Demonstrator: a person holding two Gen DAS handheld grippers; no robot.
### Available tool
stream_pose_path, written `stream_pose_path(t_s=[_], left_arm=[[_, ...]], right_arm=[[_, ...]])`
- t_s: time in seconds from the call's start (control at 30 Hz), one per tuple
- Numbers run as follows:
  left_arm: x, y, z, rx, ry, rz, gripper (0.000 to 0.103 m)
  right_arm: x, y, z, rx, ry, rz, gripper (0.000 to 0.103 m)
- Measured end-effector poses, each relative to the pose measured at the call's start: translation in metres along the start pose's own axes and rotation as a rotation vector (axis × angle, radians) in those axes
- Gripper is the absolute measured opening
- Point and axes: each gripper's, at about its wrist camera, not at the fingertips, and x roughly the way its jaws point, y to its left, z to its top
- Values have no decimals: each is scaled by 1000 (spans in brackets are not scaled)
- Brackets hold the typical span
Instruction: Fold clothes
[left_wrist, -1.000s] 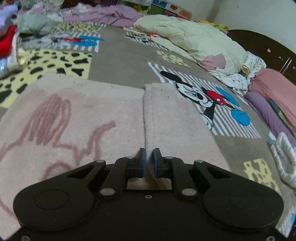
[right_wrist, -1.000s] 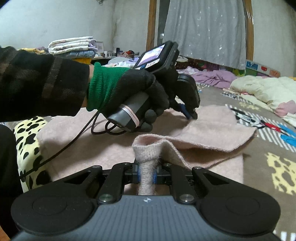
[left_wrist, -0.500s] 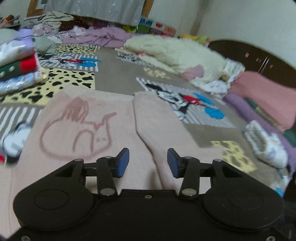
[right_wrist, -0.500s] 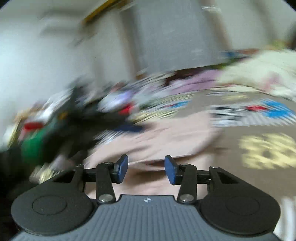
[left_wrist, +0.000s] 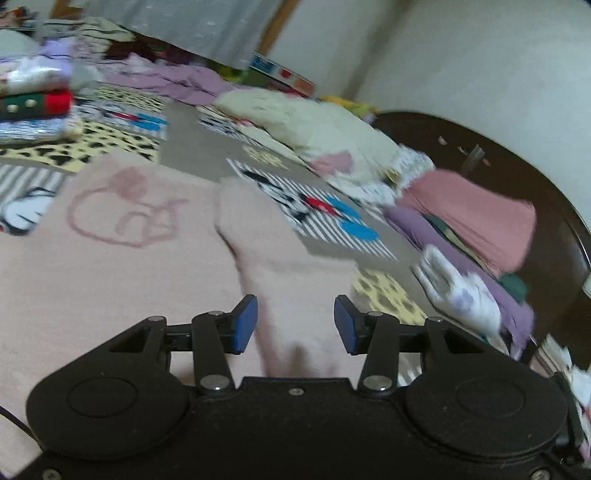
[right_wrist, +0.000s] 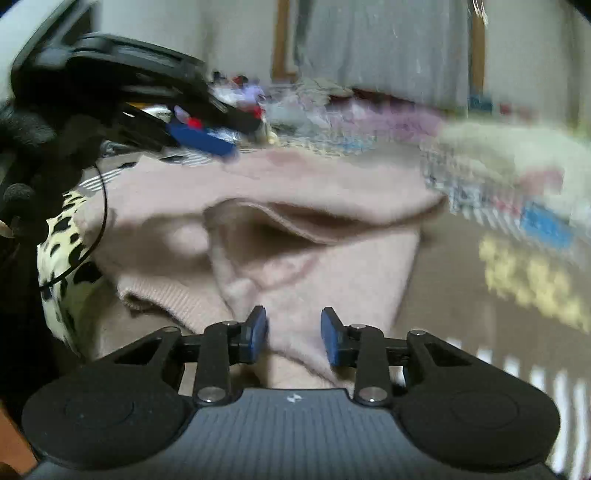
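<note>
Left wrist view: left gripper (left_wrist: 295, 323) with jaws apart and empty, pink sweater (left_wrist: 122, 258) flat on the patterned blanket (left_wrist: 195, 147), sleeve (left_wrist: 273, 251) folded alongside; right wrist view: right gripper (right_wrist: 293, 334) spread wide over the sweater's rumpled fold, holding nothing.

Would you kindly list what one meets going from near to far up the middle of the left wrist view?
left gripper → pink sleeve → cartoon mouse print → cream quilt → white wall

Pale pink knit sweater (left_wrist: 122, 258), spread flat on patterned blanket, sleeve folded over
</note>
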Motion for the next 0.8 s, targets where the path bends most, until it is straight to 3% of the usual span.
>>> stream_pose_path(t_s=[0.07, 0.1, 0.17, 0.2, 0.23, 0.27, 0.33, 0.53, 0.57, 0.67, 0.8], left_arm=[[3, -13, -10, 72, 28, 32, 47], [5, -19, -15, 108, 43, 48, 56], [11, -29, -26, 194, 71, 105, 63], [14, -34, -32, 237, 86, 134, 58], [20, -37, -38, 292, 124, 220, 50], [22, -32, -42, 283, 143, 241, 41], [24, -21, -48, 243, 172, 260, 40], [13, -22, -37, 228, 184, 217, 41], [11, -25, -36, 233, 176, 200, 45], [5, -34, -32, 245, 141, 140, 47], [18, -36, 1, 283, 100, 89, 48]], right_arm=[[-7, 2, -1, -11, -8, 9, 32], [-10, 7, -1, -38, -25, 12, 32], [-12, 14, -3, -72, -28, 38, 30], [-9, 16, -4, -77, -3, 55, 32], [-6, 19, -6, -83, 21, 71, 33], [-8, 18, -6, -89, 5, 74, 33], [-17, 13, -3, -54, -34, 88, 32], [-22, -21, -2, 119, -123, 56, 32], [-20, -29, -2, 162, -128, 58, 33], [-10, -63, -5, 361, -146, 107, 34], [5, -95, -15, 611, -161, 182, 42]])
